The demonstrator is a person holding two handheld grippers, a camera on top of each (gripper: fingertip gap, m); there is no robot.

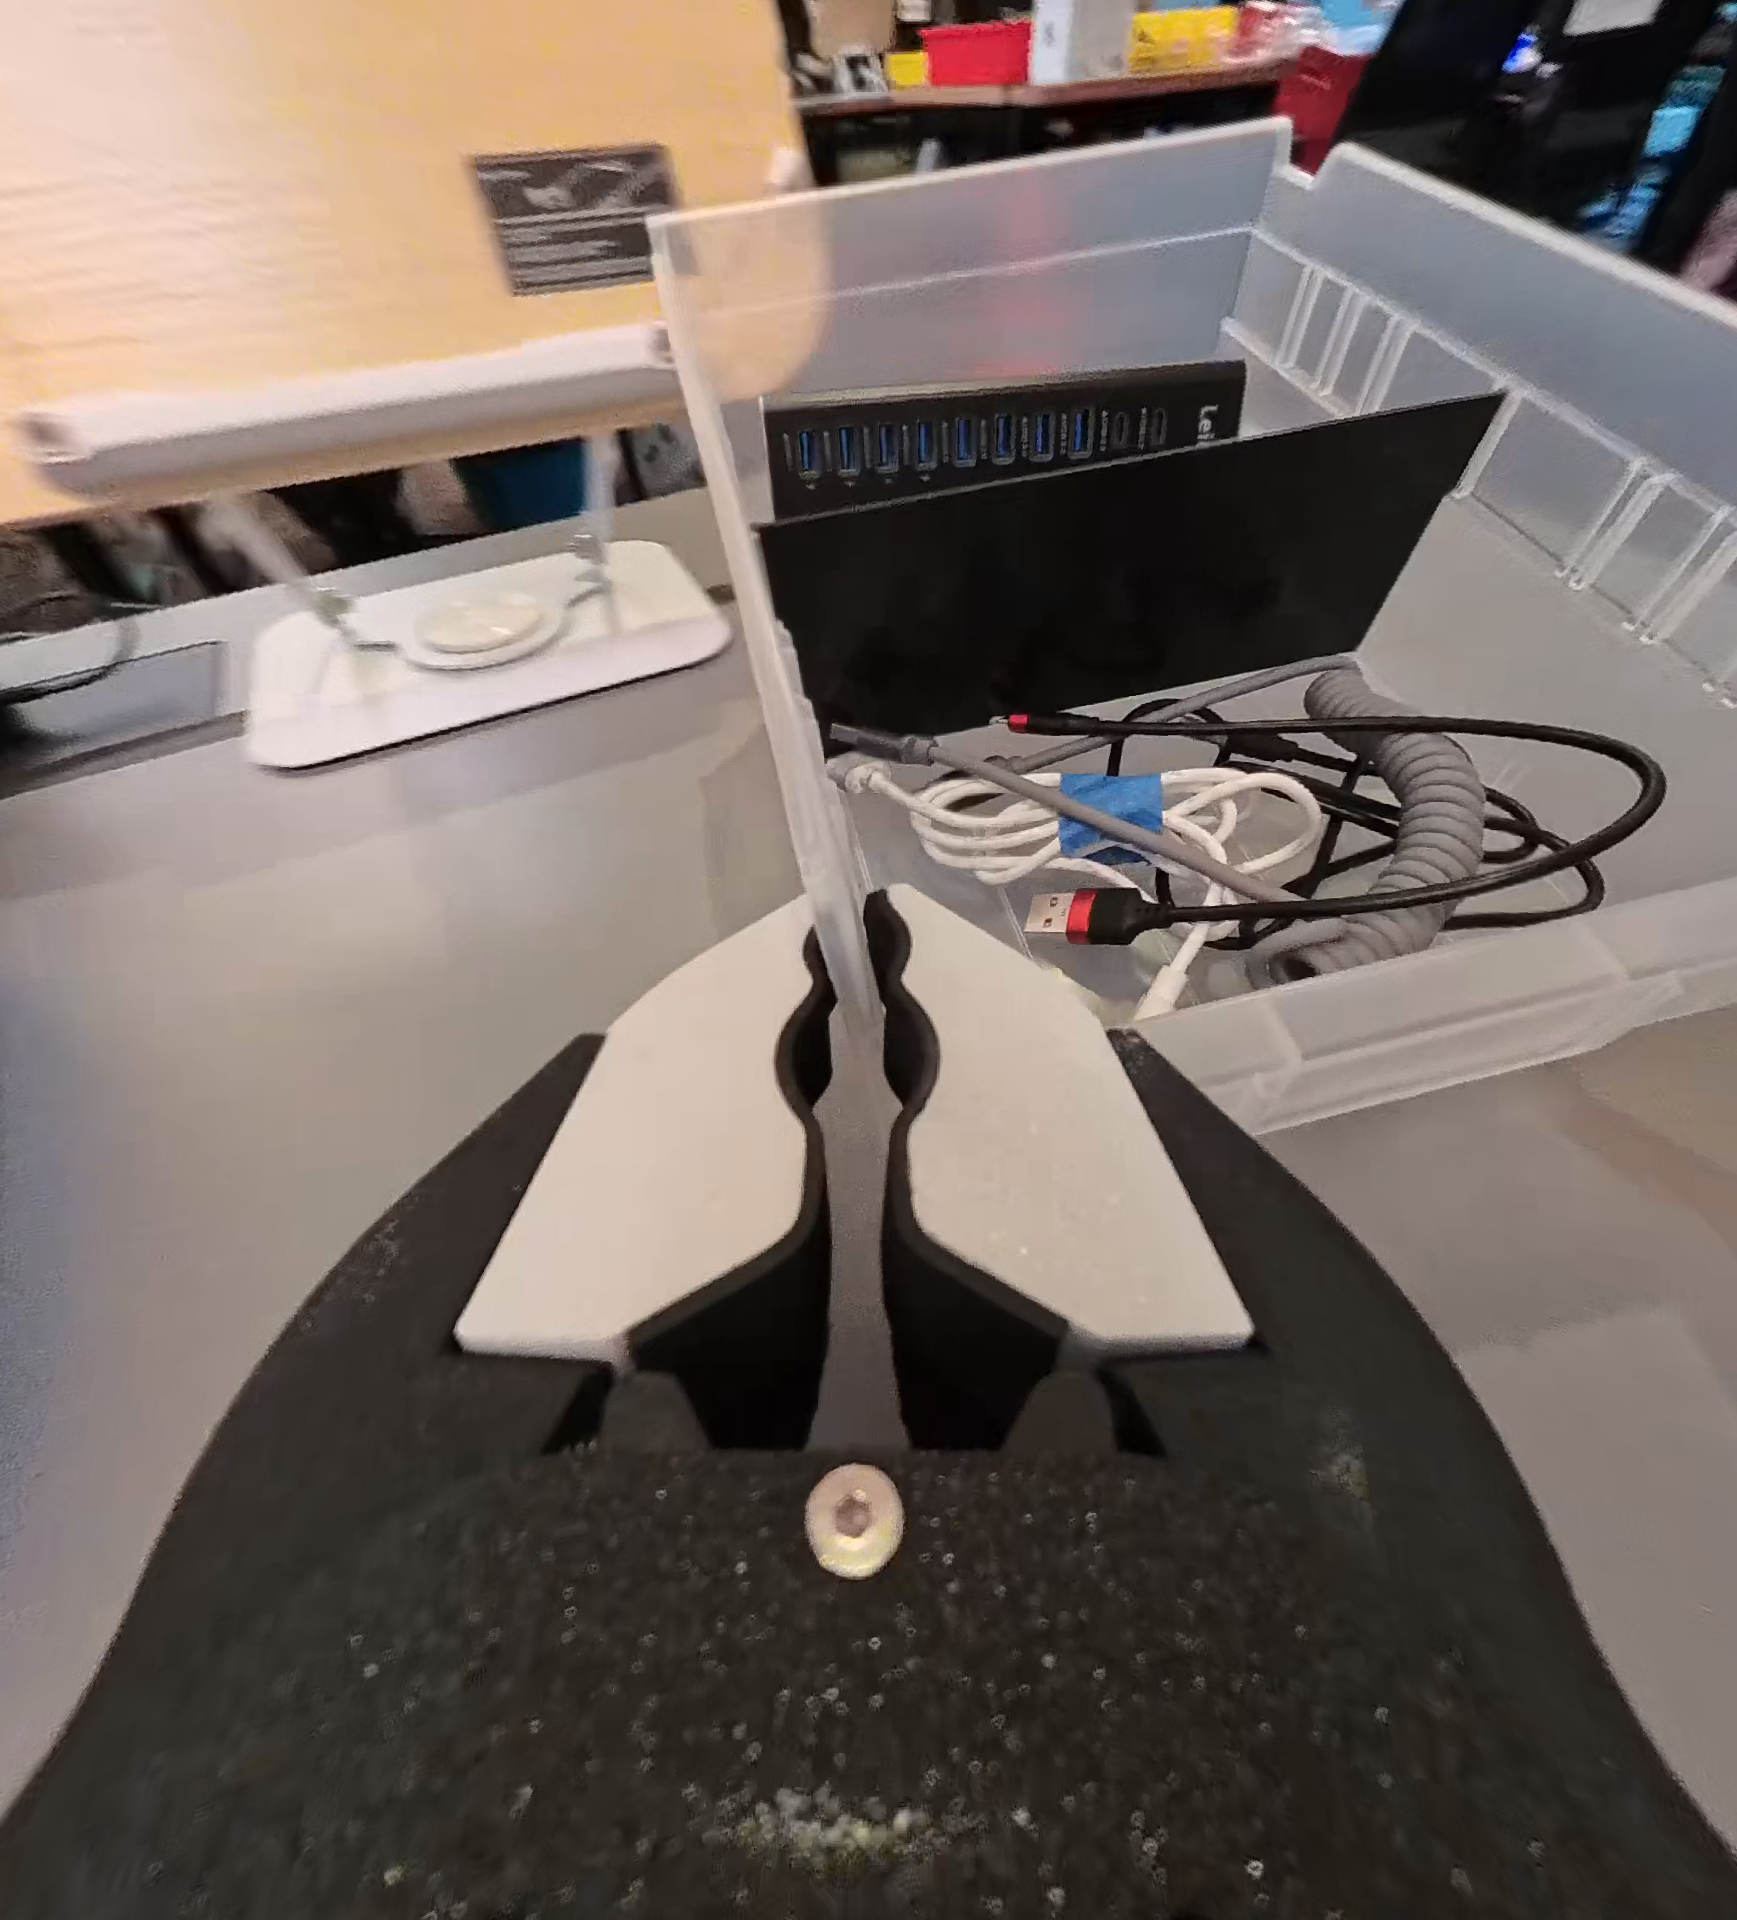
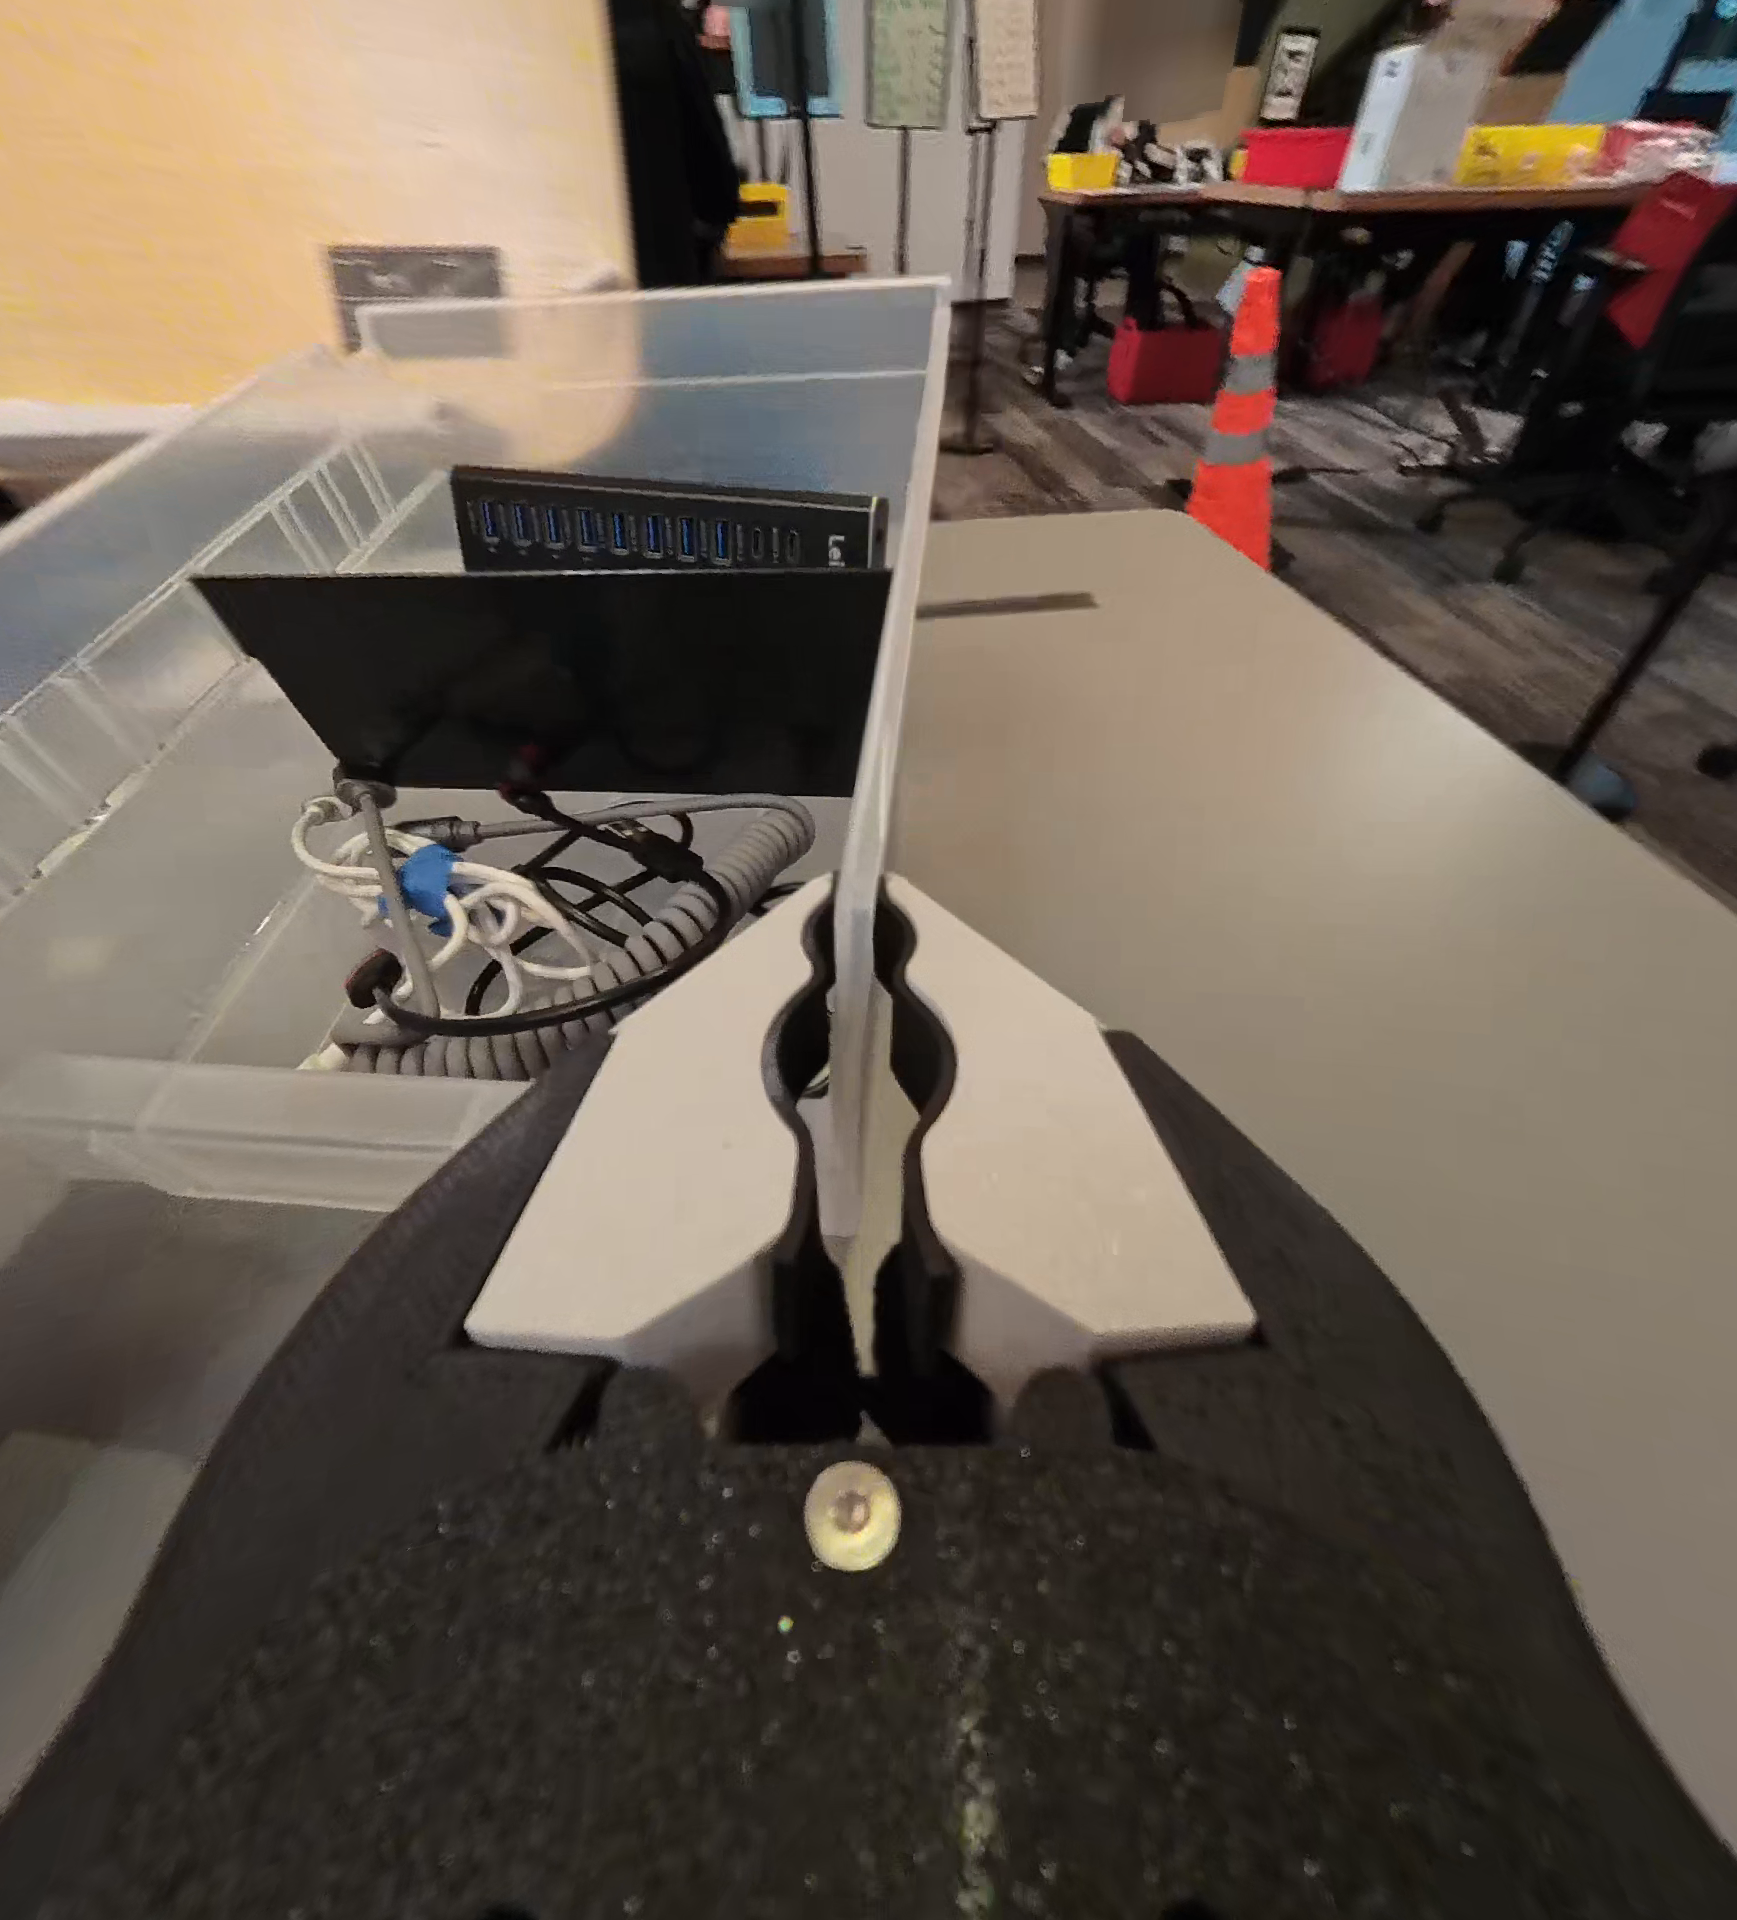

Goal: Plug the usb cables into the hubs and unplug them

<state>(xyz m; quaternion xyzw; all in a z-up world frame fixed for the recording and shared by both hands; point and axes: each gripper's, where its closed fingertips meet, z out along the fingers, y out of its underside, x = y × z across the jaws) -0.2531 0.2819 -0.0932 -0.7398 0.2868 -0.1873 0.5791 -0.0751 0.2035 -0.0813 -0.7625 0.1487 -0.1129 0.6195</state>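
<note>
- Left gripper [image 1: 856, 940] clenched on left side wall of clear bin [image 1: 1466, 1023]; right gripper [image 2: 862, 935] clenched likewise on right side wall
- Inside bin: black hub [image 1: 999, 436] propped at back behind black divider panel [image 1: 1103, 582], all ports empty
- Tangle of usb cables [image 1: 1259, 831] loose in front; red-collared plug [image 1: 1072, 920] nearest
- Step judged: positioning bin, plugging not yet begun
- Next: release one wall, pinch plug, align with port

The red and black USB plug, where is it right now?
In the left wrist view the red and black USB plug lies loose in the clear bin, near its front wall, just right of the left gripper, beside the white cable bundle.
</note>
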